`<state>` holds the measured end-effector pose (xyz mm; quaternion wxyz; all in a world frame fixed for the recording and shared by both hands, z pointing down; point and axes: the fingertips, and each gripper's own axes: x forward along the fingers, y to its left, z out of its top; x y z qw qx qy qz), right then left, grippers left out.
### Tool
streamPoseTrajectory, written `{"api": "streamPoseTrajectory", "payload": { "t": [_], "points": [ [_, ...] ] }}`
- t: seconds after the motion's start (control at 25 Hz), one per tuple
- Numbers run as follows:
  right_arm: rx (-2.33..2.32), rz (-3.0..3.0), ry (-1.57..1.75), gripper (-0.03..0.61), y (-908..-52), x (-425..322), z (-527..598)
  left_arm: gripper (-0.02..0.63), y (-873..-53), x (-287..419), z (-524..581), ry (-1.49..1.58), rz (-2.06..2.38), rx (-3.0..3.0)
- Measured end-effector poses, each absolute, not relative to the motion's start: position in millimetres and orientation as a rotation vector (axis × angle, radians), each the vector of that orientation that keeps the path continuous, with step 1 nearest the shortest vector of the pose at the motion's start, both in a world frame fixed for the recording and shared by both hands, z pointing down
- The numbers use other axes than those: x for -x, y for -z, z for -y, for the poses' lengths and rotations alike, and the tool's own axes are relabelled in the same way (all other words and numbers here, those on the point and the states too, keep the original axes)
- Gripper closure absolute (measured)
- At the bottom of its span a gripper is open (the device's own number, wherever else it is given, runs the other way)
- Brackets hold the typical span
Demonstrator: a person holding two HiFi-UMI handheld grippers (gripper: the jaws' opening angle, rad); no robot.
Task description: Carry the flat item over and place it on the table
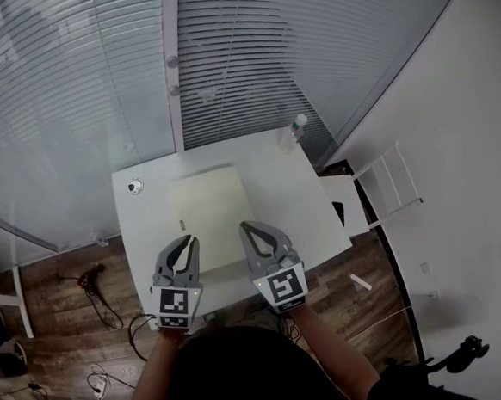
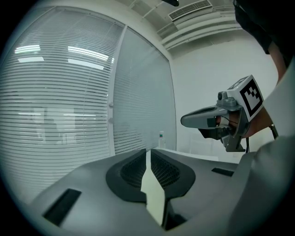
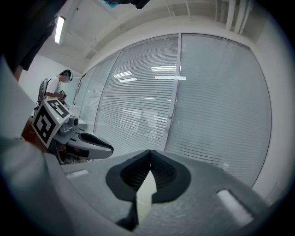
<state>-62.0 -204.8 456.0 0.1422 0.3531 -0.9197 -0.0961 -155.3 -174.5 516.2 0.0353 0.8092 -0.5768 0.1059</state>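
Flat cream item (image 1: pixel 204 217) spread over middle of white table (image 1: pixel 302 199), near edge by table's near edge; whether it rests flat or is lifted, cannot tell. Left gripper (image 1: pixel 191 240) clamped on that edge toward its left corner, right gripper (image 1: pixel 246 229) clamped toward the right. Both gripper views show the pale sheet pinched edge-on between closed jaws. Clear bottle (image 1: pixel 292 132) at far right corner. Small round object (image 1: pixel 134 186) near left edge.
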Motion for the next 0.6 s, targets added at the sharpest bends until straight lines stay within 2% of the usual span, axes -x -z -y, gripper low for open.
{"api": "streamPoseTrajectory", "payload": {
  "t": [0.6],
  "points": [
    [-1.072, 2.589, 0.236, 0.581, -474, 49, 239, 0.575, -538, 163, 189, -0.362, 1.742, -2.457]
  ]
}}
